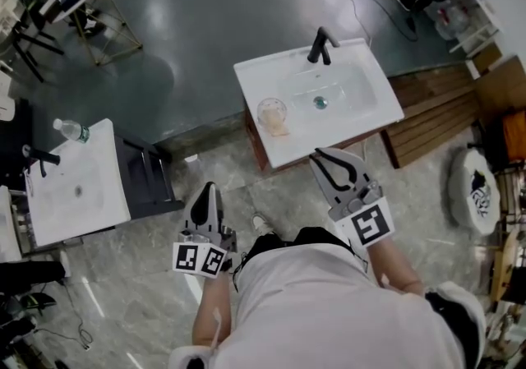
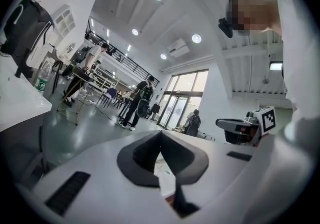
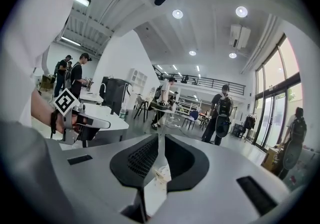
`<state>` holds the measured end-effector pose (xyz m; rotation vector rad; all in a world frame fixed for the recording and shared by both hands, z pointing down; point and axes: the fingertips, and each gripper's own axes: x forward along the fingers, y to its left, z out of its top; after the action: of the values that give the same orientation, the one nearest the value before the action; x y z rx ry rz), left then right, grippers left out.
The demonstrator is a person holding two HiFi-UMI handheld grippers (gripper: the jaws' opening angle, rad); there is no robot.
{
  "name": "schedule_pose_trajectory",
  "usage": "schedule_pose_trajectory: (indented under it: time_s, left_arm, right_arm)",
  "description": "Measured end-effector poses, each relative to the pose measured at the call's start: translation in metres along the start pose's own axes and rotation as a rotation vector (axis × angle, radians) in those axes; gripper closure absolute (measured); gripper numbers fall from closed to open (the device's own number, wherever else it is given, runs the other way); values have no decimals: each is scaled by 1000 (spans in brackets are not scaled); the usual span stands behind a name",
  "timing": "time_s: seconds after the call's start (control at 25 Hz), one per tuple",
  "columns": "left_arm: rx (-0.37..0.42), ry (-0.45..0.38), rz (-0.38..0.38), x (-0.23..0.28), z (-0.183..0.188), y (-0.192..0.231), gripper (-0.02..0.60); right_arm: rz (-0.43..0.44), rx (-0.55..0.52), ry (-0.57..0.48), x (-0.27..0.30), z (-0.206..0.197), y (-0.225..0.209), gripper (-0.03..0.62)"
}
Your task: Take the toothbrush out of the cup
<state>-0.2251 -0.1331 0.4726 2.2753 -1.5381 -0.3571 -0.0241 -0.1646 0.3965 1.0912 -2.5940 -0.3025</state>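
The white washbasin (image 1: 362,104) stands ahead of me on its low cabinet, black tap (image 1: 320,45) at the far edge. On the basin's left rim sits the clear cup (image 1: 272,115), upright, with something pale and orange in it. I take that for the toothbrush, though it is too small to make out.

Both my claws are short of it. The right claw (image 1: 320,158) is near the basin's front edge, its jaws closed on nothing with only a thin slit between the pads. The left claw (image 1: 209,188) is lower and further off, over the floor, also closed and empty.

I judge the step in hand is the approach. To do it well I should part the right jaws before I get there, not over the cup, and come in above the rim. Then pinch the handle where it clears the cup and draw it straight up, so the cup does not tip.
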Motion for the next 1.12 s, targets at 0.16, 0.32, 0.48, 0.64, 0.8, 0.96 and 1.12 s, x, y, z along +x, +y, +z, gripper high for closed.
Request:
schedule_pose_trajectory:
  time_s: [0.16,0.32,0.48,0.64,0.8,0.96,1.12]
  left_arm:
    - [2,-1,5,1,0,-1,580]
    - [4,-4,33,0,-2,-2,580]
    - [12,-25,104,-3,1,8,580]
    - [3,-39,150,-6,6,0,580]
    - [23,-50,207,-13,16,3,580]
    - [17,-54,267,-25,11,4,580]
    - [7,-54,318,-35,7,7,580]
  right_arm:
    - [17,-31,27,8,-6,0,546]
    - [52,-79,55,18,-13,0,514]
    - [87,-134,77,39,-45,3,455]
    - [148,-310,134,70,-94,3,430]
    - [192,-405,187,99,-147,9,424]
    - [200,-456,203,114,-171,9,424]
    - [202,-469,206,133,-182,12,424]
